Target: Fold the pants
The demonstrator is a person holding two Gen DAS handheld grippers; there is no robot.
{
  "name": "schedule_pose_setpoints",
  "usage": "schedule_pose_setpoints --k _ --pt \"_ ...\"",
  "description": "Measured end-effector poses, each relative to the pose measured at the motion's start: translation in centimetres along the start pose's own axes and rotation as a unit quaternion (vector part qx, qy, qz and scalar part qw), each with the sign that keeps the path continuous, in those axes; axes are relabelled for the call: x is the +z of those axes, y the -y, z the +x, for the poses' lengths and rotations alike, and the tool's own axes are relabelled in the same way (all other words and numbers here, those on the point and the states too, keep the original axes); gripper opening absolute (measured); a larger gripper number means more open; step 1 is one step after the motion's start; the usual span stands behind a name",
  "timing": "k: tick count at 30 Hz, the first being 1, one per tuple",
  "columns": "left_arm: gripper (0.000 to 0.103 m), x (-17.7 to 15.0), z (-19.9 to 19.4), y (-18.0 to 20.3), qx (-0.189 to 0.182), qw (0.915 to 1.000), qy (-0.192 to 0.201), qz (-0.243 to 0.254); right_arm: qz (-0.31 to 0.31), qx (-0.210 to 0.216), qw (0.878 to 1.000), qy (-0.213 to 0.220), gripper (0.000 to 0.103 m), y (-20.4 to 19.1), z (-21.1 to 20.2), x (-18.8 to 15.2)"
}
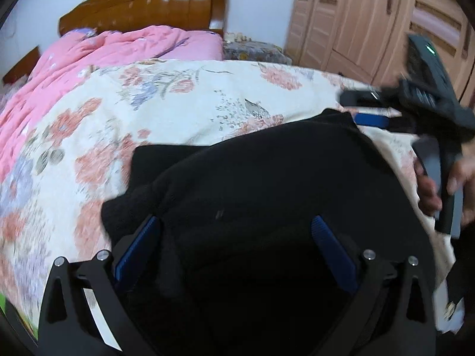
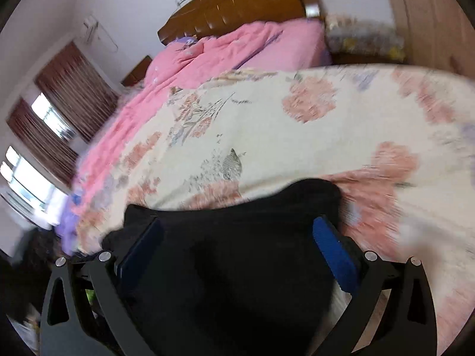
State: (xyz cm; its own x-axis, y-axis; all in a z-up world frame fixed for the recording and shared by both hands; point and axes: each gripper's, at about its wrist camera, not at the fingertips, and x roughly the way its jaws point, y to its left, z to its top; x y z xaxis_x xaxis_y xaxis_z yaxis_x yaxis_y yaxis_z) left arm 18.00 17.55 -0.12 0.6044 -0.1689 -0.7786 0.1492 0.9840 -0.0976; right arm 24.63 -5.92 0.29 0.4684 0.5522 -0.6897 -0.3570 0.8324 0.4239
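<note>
The black pants [image 1: 261,172] lie bunched on the floral bedspread [image 1: 166,112] near its front edge. My left gripper [image 1: 234,225] is open, its blue pads wide apart with the black cloth between and under them. My right gripper [image 2: 237,225] is also open over the same pants [image 2: 231,255], pads apart on either side of the cloth. In the left wrist view the right gripper [image 1: 368,109] shows at the right, held by a hand, its fingers apart at the pants' far right corner.
A pink quilt [image 1: 89,56] lies bunched at the head of the bed below a wooden headboard [image 1: 154,3]. A wooden wardrobe [image 1: 371,20] stands to the right. Windows with dark red curtains [image 2: 59,112] are at the left.
</note>
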Motion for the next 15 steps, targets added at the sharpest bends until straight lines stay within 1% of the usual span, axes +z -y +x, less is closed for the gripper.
schedule_pose_setpoints --k 2,4,5,6,7,8,9,10,11,12,13,14,15 --pt "0.101 -1.1 -2.1 -0.3 -0.017 0.9996 0.016 -0.018 -0.049 -0.028 0.998 0.009 0.098 -1.7 -2.5 -2.0" --pt "0.101 -2.6 -3.8 -0.5 -0.018 0.9991 0.031 -0.022 -0.104 -0.055 0.993 0.012 0.098 -3.8 -5.1 -5.2" --pt "0.101 -3.6 -4.4 -0.5 -0.020 0.9989 0.037 -0.021 -0.121 -0.058 0.991 0.011 0.098 -4.4 -5.8 -6.5" --pt "0.101 -4.1 -4.6 -0.5 -0.021 0.9988 0.038 -0.021 -0.145 -0.059 0.988 0.011 0.098 -5.5 -6.6 -8.5" --pt "0.101 -4.9 -4.6 -0.4 -0.020 0.9990 0.036 -0.020 -0.163 -0.062 0.985 0.009 0.098 -6.2 -6.9 -9.9" --pt "0.101 -5.4 -4.3 -0.2 -0.014 0.9994 0.029 -0.014 -0.186 -0.075 0.980 0.005 0.098 -6.9 -6.9 -11.7" --pt "0.102 -5.9 -3.8 0.0 -0.004 0.9997 0.021 -0.007 -0.203 -0.090 0.975 -0.002 0.098 -7.4 -6.2 -12.8" --pt "0.102 -6.5 -3.4 0.1 0.004 0.9996 0.028 -0.004 -0.214 -0.103 0.971 -0.011 0.098 -7.5 -5.4 -13.8" --pt "0.102 -6.7 -3.4 0.1 0.006 0.9993 0.036 -0.008 -0.207 -0.097 0.974 -0.001 0.098 -7.1 -5.1 -14.4" --pt "0.102 -6.8 -3.4 0.1 0.007 0.9992 0.038 -0.012 -0.170 -0.072 0.983 0.004 0.099 -5.9 -4.8 -14.3" --pt "0.102 -6.8 -3.3 0.1 0.009 0.9992 0.037 -0.013 -0.145 -0.053 0.988 -0.002 0.099 -5.0 -4.6 -14.2" --pt "0.102 -6.8 -3.2 0.2 0.012 0.9993 0.035 -0.011 -0.143 -0.043 0.989 -0.003 0.099 -4.6 -4.5 -14.1" --pt "0.102 -6.7 -3.1 0.3 0.015 0.9993 0.033 -0.009 -0.151 -0.046 0.988 -0.002 0.099 -4.7 -4.5 -14.1"
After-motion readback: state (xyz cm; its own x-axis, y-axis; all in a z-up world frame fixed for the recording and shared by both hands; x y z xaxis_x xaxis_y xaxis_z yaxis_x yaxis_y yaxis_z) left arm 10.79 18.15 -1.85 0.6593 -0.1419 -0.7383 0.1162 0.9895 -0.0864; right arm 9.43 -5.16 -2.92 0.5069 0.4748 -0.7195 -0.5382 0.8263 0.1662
